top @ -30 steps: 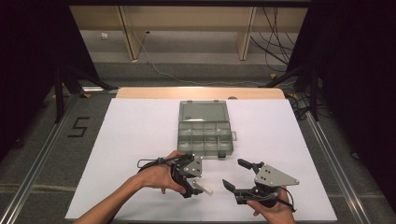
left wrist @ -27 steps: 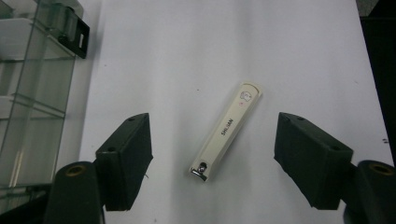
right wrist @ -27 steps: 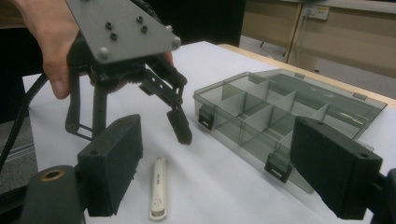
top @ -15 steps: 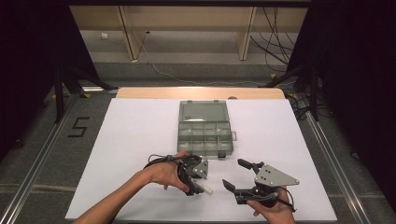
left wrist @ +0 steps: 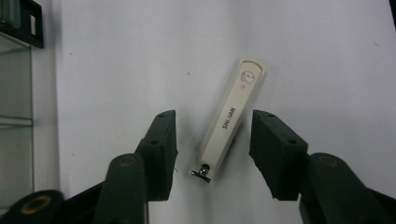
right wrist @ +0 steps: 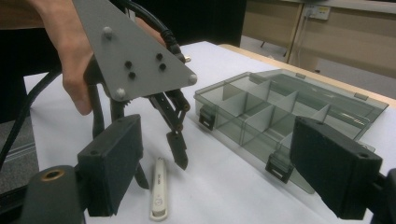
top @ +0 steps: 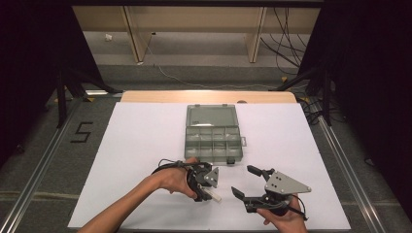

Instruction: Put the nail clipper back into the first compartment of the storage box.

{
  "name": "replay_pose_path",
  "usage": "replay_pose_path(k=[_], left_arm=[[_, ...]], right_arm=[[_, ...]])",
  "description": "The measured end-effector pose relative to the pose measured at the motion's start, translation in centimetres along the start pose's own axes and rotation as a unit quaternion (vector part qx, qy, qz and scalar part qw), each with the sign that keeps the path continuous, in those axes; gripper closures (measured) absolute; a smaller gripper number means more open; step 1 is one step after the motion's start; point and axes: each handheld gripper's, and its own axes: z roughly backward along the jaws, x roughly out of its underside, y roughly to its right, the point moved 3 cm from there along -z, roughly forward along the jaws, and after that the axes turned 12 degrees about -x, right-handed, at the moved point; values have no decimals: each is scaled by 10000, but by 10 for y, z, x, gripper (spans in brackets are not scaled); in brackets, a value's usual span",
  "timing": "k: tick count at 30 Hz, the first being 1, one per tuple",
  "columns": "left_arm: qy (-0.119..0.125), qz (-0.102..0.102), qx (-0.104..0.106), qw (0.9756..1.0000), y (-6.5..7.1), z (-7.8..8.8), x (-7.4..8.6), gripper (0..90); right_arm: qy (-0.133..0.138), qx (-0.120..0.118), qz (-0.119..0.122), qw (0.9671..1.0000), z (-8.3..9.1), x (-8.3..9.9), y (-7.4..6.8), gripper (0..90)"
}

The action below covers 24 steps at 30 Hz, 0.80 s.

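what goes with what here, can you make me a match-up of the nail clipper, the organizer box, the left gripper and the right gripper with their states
Things:
1. nail clipper
2. organizer box
3. left gripper
4. right gripper

States:
A. lid open, compartments exposed
B. open, held low near the table's front edge, holding nothing
C. lying flat on the white table
D. open, jaws straddling the clipper without touching it

Pairs: 1-C, 2-A, 3-D, 4-B
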Motion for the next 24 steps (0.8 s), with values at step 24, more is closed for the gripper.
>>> replay_pose_path(k=[24], left_arm=[[-359, 273, 278, 9986, -2, 0, 1, 738]], right_arm=[[62, 43, 149, 9999, 0, -1, 2, 184]])
